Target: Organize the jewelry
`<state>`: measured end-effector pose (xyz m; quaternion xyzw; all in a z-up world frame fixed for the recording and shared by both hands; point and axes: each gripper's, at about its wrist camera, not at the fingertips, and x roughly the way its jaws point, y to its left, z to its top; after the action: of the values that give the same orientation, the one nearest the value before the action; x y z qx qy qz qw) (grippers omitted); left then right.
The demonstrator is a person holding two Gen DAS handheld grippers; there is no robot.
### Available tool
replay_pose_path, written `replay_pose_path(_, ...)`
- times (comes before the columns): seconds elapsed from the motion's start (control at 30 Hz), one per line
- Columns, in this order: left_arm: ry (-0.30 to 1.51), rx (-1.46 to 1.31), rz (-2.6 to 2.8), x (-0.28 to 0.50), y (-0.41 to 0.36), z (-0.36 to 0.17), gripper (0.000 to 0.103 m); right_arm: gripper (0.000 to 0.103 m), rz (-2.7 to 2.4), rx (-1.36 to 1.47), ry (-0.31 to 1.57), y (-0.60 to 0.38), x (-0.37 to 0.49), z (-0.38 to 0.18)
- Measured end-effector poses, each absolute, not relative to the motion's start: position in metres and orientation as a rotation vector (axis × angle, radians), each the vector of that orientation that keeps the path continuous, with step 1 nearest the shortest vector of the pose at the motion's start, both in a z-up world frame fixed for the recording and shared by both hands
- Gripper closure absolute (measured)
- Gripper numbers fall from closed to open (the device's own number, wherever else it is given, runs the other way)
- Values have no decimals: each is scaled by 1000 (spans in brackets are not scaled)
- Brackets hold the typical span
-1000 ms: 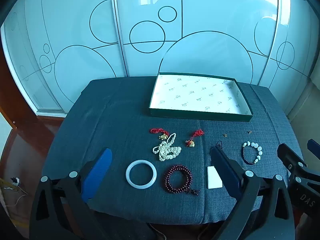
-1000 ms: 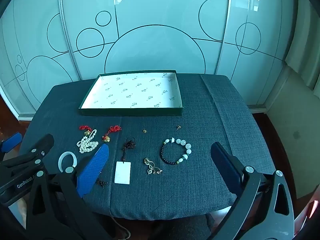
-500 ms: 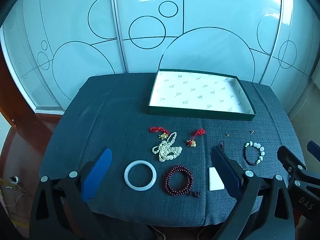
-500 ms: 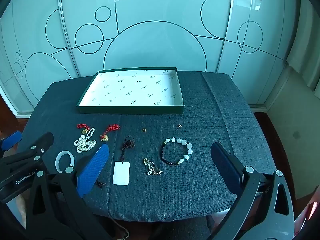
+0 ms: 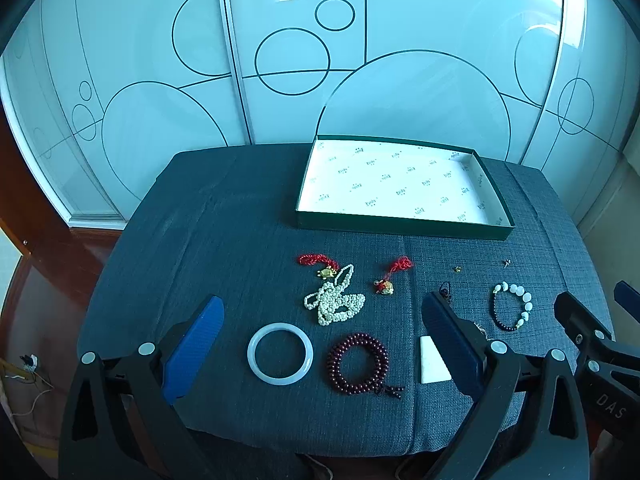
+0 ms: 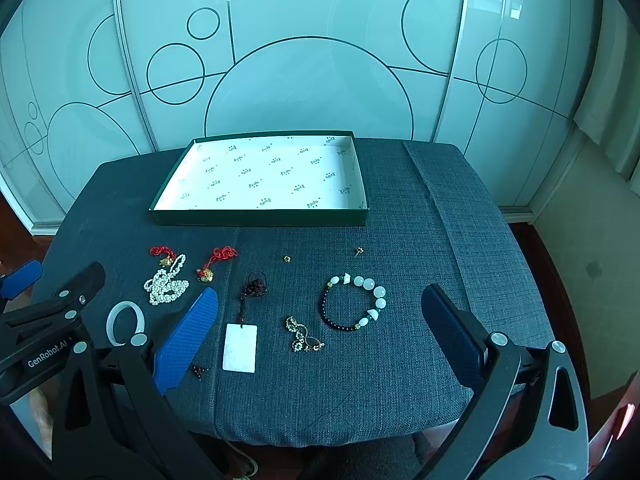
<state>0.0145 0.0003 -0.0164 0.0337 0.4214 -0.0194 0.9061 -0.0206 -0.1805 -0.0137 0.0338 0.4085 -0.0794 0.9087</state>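
Step in hand: nothing is picked up yet, so we judge this to be the approach to a first piece, with every item bound for the green tray.
Tray: it sits at 12 o'clock on the cloth-covered table, white lining bare, well apart from the jewelry.
Jewelry near our left gripper: the white bangle lies at 6 o'clock between the fingers, the dark red bead bracelet just beside it toward 3 o'clock, and the pearl strand at 12 o'clock of both, with two red-cord charms near it.
Jewelry near our right gripper: the white rectangular pendant on its dark cord, the small gold chain piece and the white-stone bracelet lie between the fingers; two tiny pieces sit toward 12 o'clock.
Left gripper: spread wide, holding nothing, hovering above the near edge of the table.
Right gripper: also spread wide and empty, at a similar height, aimed toward the tray.
How to do it well: we would take rigid pieces first, pinching the bangle across its rim. Loose strands call for a low, centred pinch so they lift as one bundle.
Risk: a fingertip dragging the cloth could scatter the tiny pieces.
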Motion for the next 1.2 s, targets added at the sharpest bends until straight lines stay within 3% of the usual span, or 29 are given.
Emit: replay_pose_path(1.2, 893, 76, -44, 23, 6, -18, 5, 2, -166, 63, 853, -177, -14, -15)
